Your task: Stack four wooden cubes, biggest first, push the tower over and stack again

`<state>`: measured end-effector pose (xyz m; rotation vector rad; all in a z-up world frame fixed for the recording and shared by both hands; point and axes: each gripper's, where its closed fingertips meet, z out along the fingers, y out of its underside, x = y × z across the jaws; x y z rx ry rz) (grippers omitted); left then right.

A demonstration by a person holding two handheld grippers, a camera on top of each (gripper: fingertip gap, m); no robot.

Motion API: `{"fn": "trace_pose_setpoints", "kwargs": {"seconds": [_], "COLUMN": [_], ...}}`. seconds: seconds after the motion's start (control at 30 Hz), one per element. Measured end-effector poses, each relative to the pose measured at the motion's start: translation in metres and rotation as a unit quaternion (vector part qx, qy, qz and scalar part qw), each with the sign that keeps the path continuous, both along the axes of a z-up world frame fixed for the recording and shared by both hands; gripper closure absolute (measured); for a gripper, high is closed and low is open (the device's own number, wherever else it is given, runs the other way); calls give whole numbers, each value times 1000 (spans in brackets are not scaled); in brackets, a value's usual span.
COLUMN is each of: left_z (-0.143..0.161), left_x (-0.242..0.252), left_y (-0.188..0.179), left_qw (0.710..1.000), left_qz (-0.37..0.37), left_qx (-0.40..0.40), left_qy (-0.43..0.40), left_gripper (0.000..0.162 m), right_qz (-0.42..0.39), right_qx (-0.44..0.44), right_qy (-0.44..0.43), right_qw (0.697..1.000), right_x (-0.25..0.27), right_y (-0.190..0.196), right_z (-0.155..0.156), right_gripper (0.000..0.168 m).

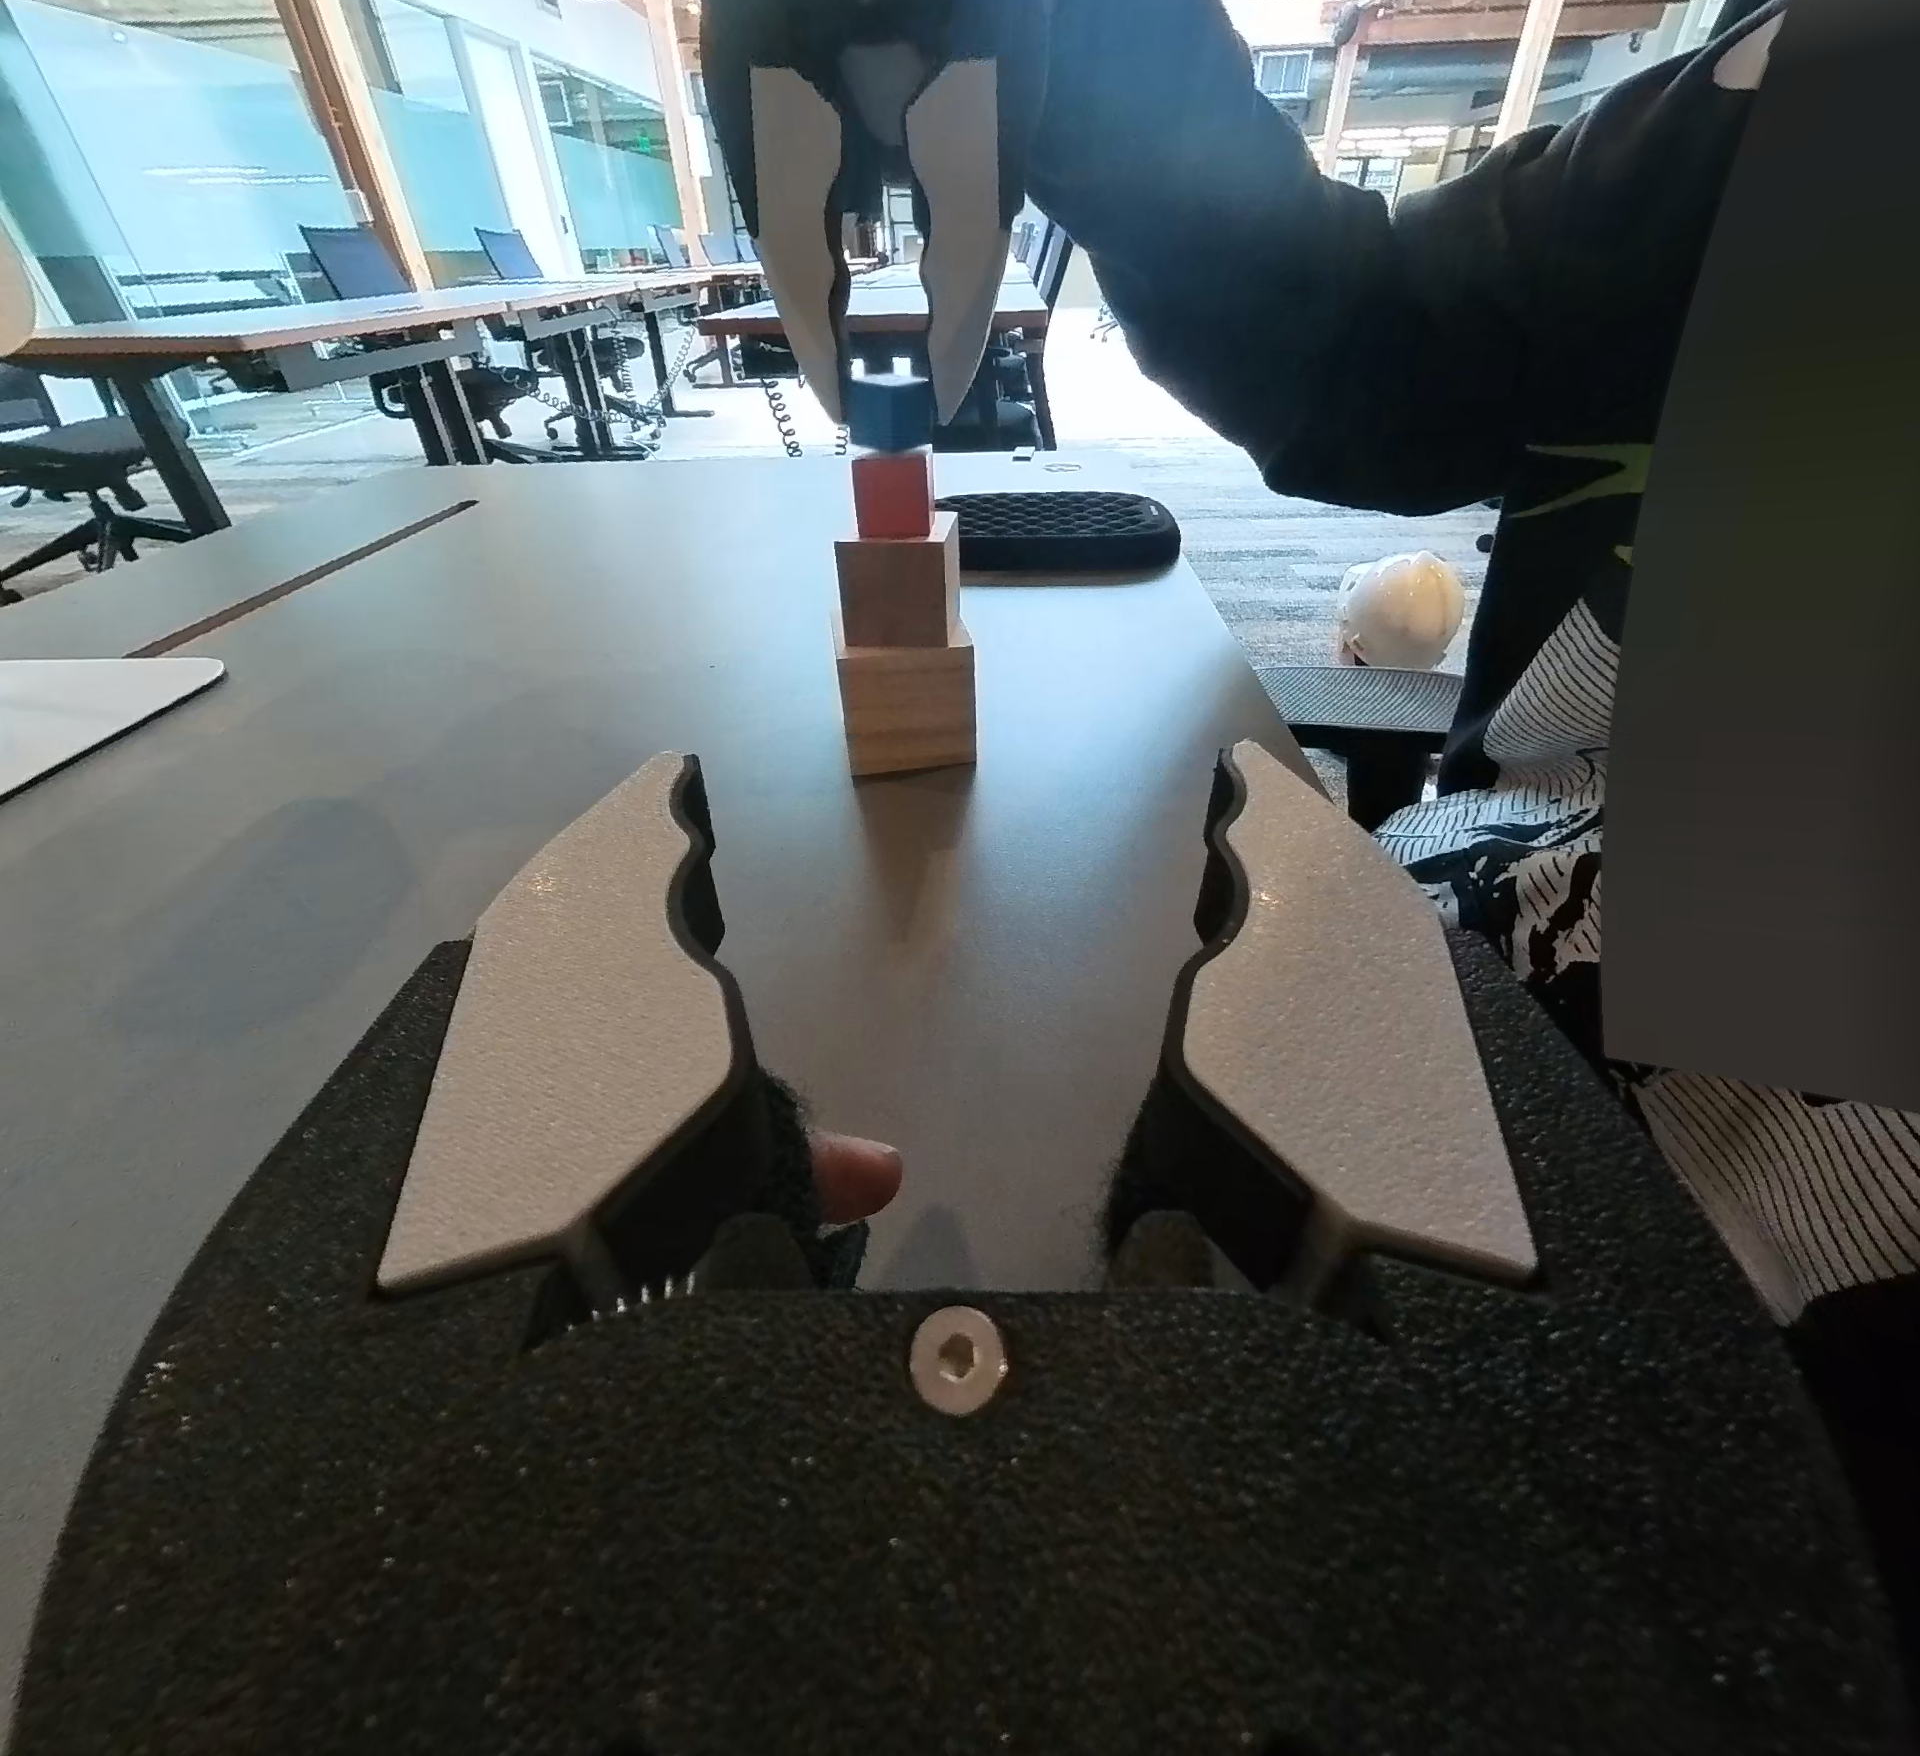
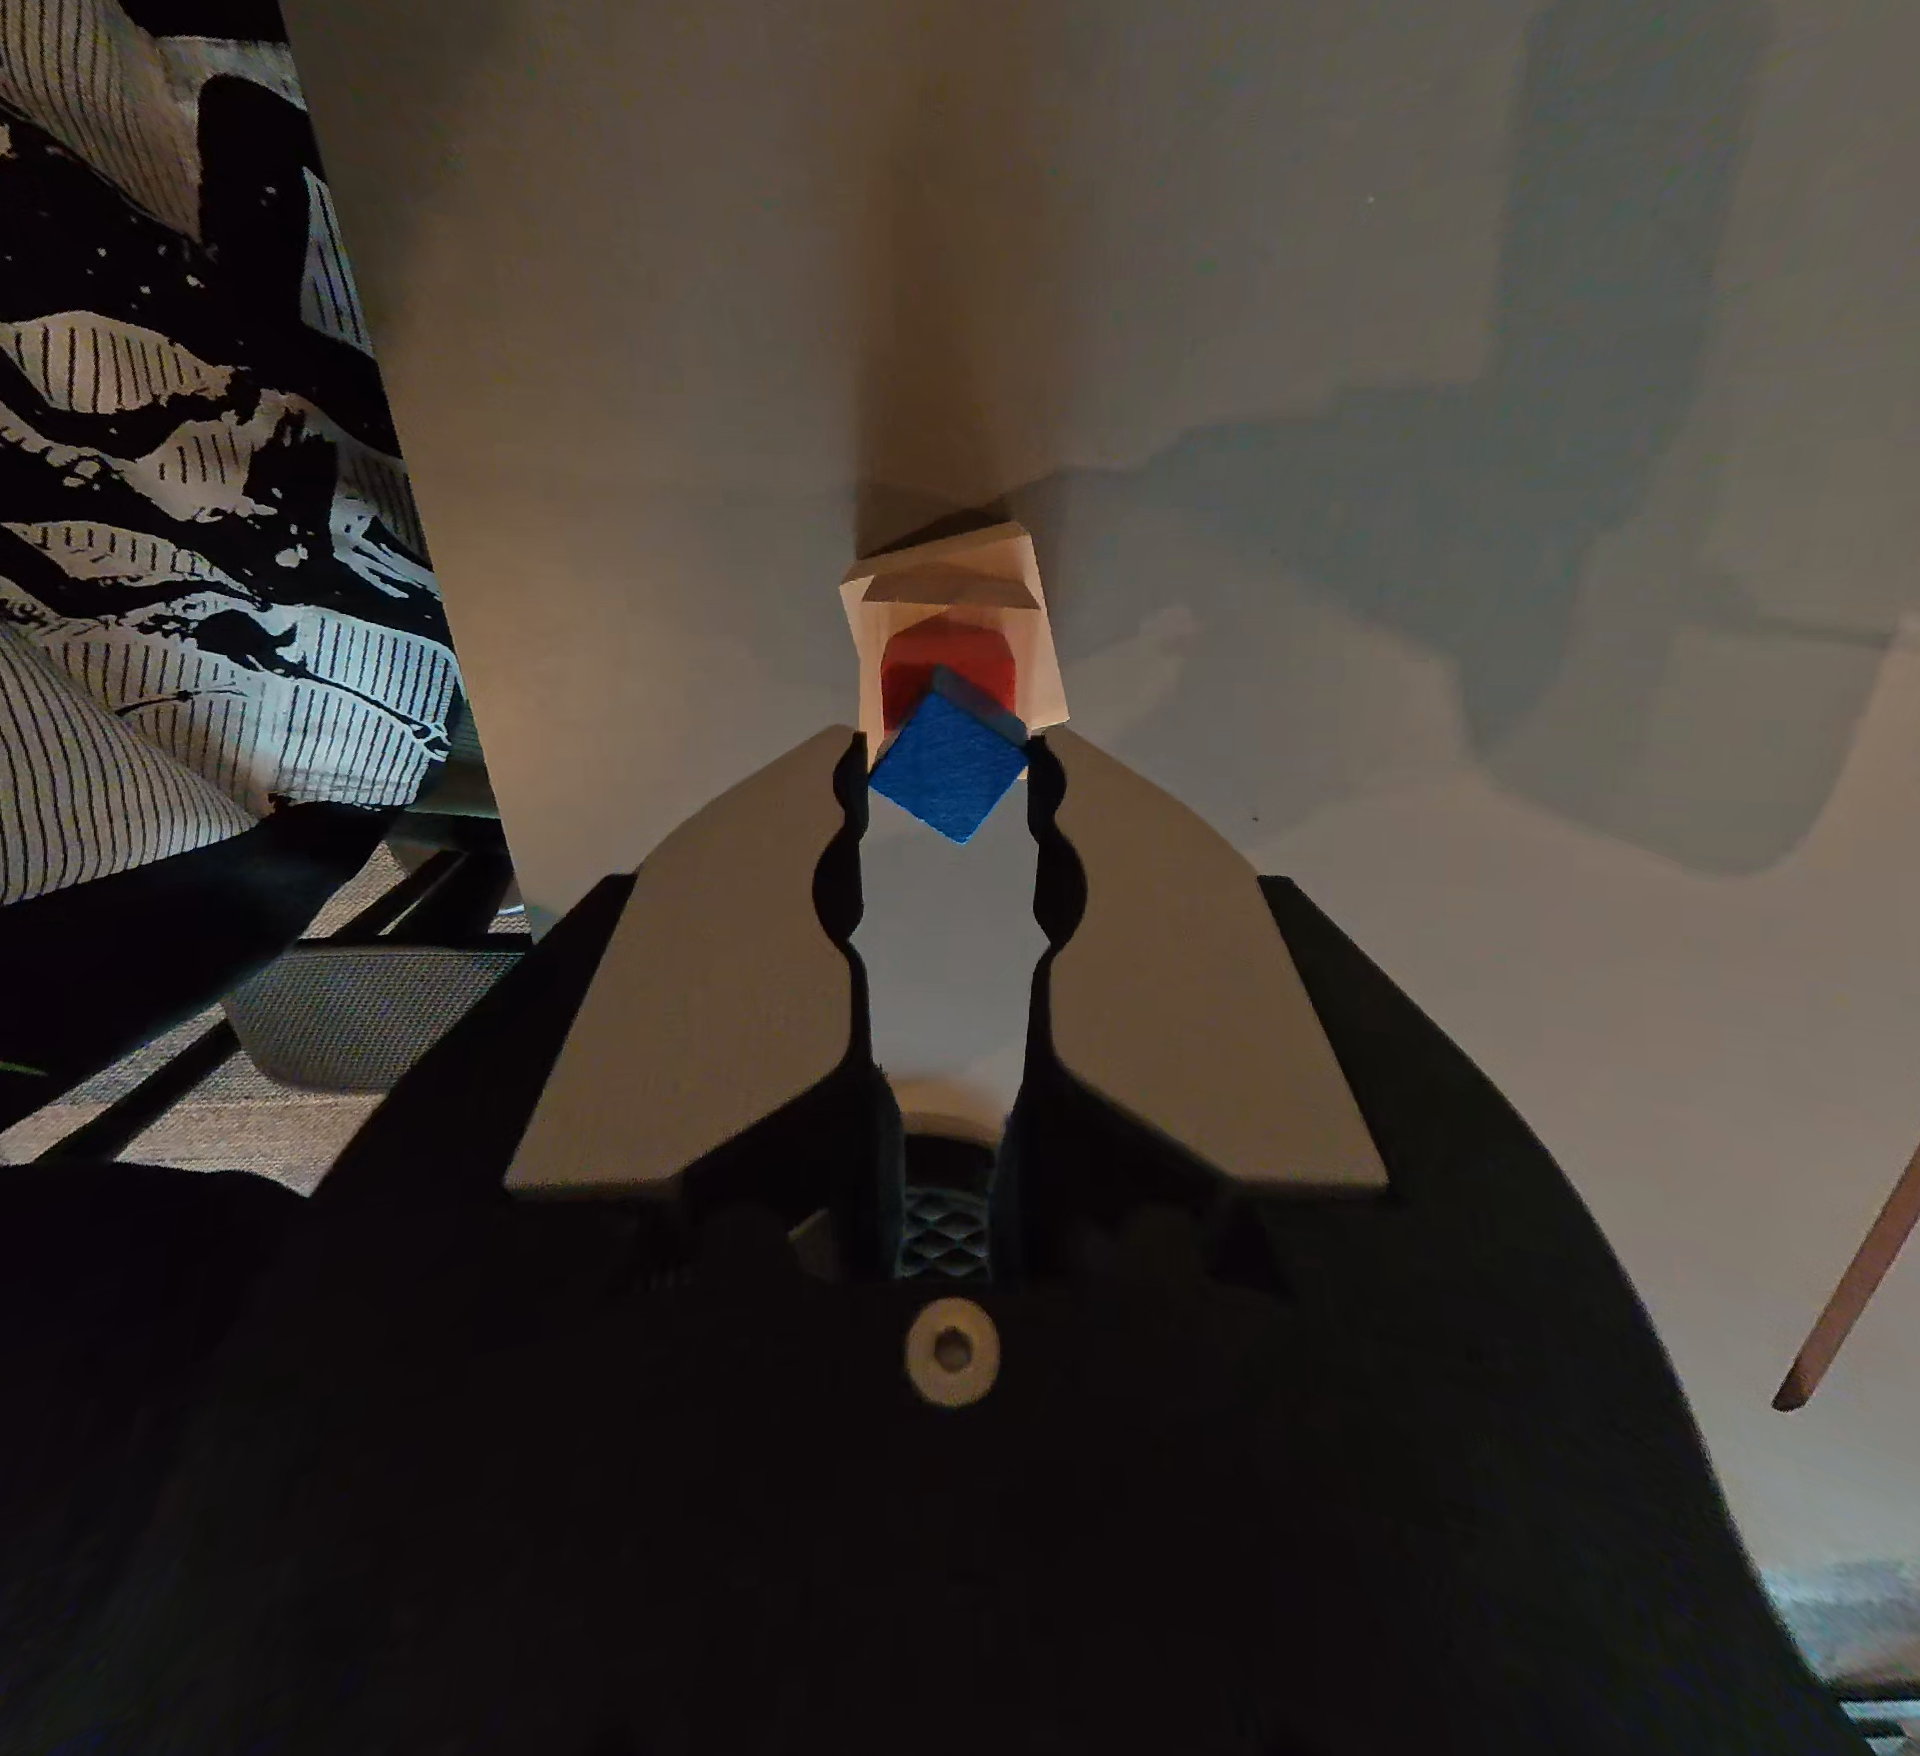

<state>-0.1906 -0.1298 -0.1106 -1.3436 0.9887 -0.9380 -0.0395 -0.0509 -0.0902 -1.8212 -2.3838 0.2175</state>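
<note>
Now the right tool (image 2: 948, 750) pinches the blue cube (image 2: 940, 779) corner-wise just above the red cube (image 1: 891, 493); released skewed, it could slide off or topple the stack, while the left tool (image 1: 956, 833) waits spread on the worktop (image 1: 520, 771).

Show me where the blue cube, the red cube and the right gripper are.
blue cube (image 1: 889, 414): left wrist view, its front face.
red cube (image 1: 894, 495): left wrist view, its front face.
right gripper (image 2: 948, 750): right wrist view, midway between its fingertips.
</note>
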Motion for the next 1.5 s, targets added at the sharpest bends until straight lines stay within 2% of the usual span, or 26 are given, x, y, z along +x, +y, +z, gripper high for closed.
{"fn": "trace_pose_setpoints", "kwargs": {"seconds": [0.17,0.47,0.67,0.73,0.93,1.0,1.2,1.5], "left_z": [0,0,0,0,0,0,0,0], "left_x": [0,0,0,0,0,0,0,0], "left_y": [0,0,0,0,0,0,0,0], "left_qw": [1000,1000,1000,1000,1000,1000,1000,1000], "left_qz": [0,-1,0,0,1,1,1,0], "left_qx": [0,0,0,0,0,0,-1,0], "left_qy": [0,0,-1,0,0,1,0,1], "left_gripper": [71,71,71,71,71,71,71,71], "right_qz": [0,-12,-18,-17,17,32,75,42], "right_qx": [-1,22,29,26,-2,-5,-10,4], "right_qy": [3,33,53,59,69,71,71,52], "right_qw": [1000,999,998,998,997,997,995,998], "right_x": [-1,5,29,38,55,56,48,30], "right_y": [0,0,-7,-12,-32,-36,-46,-38], "right_z": [-1,11,13,11,1,-3,-17,-39], "right_gripper": [139,106,98,105,153,162,168,168]}}
